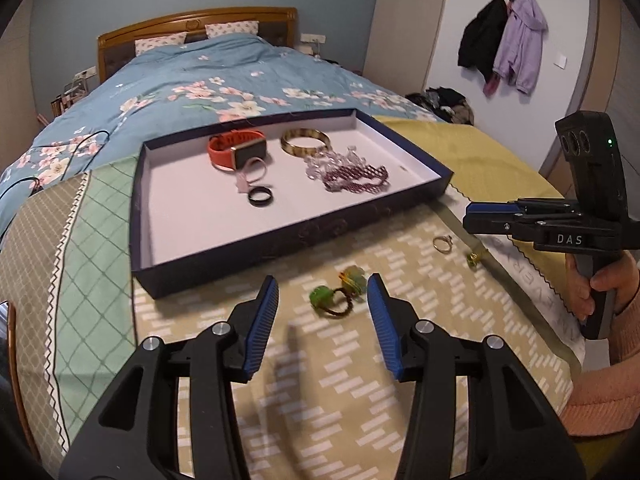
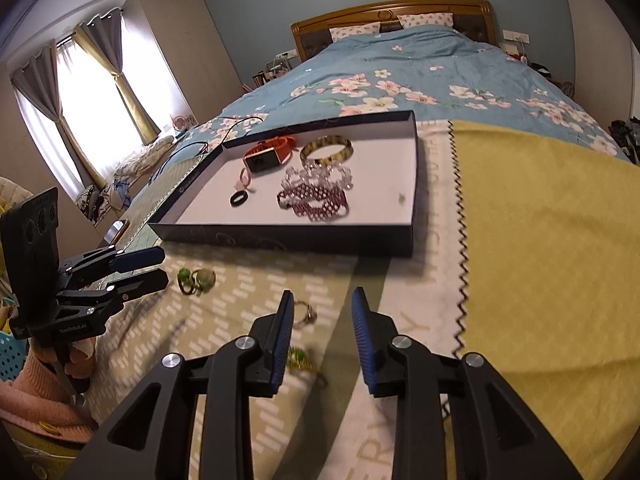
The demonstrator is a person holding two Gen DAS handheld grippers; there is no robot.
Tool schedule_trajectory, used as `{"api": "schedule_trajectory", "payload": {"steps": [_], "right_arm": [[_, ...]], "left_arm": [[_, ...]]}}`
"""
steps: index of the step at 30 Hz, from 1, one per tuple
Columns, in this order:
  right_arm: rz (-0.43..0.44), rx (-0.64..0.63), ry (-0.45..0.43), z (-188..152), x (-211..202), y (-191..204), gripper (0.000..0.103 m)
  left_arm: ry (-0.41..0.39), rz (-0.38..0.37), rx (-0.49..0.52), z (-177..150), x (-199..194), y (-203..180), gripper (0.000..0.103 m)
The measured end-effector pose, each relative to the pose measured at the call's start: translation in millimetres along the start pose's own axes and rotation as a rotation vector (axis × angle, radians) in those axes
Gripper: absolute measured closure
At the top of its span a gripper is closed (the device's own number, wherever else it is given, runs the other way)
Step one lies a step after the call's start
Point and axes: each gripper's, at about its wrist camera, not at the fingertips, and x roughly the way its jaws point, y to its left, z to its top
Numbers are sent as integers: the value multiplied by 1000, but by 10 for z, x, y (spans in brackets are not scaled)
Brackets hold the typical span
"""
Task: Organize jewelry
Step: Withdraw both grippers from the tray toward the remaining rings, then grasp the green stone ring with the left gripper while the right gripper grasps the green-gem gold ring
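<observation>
Hovering wide open, left tool [image 1: 323,300] straddling green-beaded brown hair tie [image 1: 334,300]; lower squarely, pinch loop; right tool [image 2: 322,332] open too.

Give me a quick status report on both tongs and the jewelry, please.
Left tongs open, hair tie between the fingers. Right tongs open, empty; two rings on the blanket just left of them. Tray holds the rest; nothing in the way.

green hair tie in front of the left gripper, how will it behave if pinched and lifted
The green hair tie is a thin loop with bulky baubles, so it will probably sag limp once lifted. The baubles look smooth and rounded, so the left gripper may slip off them; the band seems safer. It looks light and unlikely to break.
</observation>
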Motion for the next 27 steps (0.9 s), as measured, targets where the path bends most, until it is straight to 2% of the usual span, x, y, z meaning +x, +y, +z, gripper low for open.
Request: {"api": "schedule_trajectory", "payload": {"steps": [13,19,24,27], "right_arm": [[14,-12,47,-250,-48,66,69],[7,-26,46,-261,-33,113,69],[-9,-45,44,-283,-38,154,69],[-22,-58,42,-286,-32,181,69]], "left_arm": [[94,9,0,39,242,16,60],[111,2,-8,62,312,27,66],[120,12,3,46,318,-5,77],[121,13,-1,29,298,-5,79]]}}
